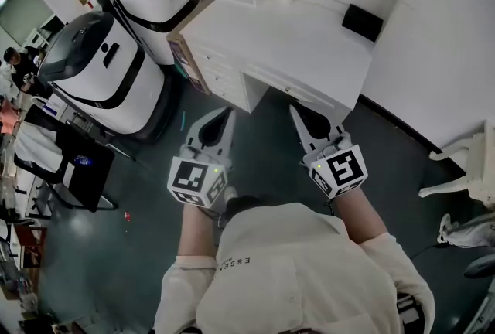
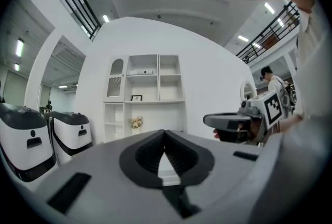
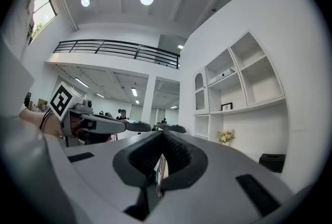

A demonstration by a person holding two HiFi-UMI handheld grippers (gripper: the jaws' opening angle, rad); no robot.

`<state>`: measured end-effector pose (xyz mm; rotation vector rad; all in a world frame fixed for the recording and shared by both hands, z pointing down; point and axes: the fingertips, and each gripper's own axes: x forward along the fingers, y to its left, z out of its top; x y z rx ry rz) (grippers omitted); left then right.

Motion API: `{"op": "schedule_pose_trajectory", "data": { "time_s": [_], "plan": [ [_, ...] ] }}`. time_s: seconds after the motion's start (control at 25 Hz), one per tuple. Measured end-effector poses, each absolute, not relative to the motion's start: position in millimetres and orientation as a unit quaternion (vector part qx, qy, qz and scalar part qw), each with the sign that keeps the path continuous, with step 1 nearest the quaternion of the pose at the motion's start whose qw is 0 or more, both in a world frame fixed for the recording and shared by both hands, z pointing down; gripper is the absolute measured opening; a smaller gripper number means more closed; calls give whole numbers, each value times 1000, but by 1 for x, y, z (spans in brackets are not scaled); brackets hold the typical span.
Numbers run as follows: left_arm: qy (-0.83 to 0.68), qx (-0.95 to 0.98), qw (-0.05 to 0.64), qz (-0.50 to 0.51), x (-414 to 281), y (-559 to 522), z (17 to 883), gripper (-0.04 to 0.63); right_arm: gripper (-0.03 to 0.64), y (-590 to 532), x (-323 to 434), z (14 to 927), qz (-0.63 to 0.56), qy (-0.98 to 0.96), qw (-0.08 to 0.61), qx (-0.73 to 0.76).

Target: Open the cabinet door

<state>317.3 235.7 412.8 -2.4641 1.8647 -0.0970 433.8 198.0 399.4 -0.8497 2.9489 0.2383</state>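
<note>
Two grippers aimed at a white desk, both sets of jaws closed on nothing.

In the head view, the left gripper and right gripper sit side by side at the centre of the frame. Their tips are just short of the desk's front edge. Each pair of jaws meets at the tip and is empty. The cabinet door appears to be the arched panel at the upper left of the shelf unit behind the desk, well apart from both grippers.

The white cabinet under the desktop's left end stands closed.
</note>
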Motion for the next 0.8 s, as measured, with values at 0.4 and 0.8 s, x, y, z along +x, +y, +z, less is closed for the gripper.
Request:
{"op": "schedule_pose_trajectory", "data": {
  "time_s": [0.4, 0.8],
  "plan": [
    [632, -773, 47, -21, 306, 213, 413, 302, 15, 182, 429, 413, 69, 960, 22, -272],
    [625, -781, 14, -3, 235, 172, 417, 301, 15, 143, 361, 414, 67, 962, 11, -263]
  ]
}}
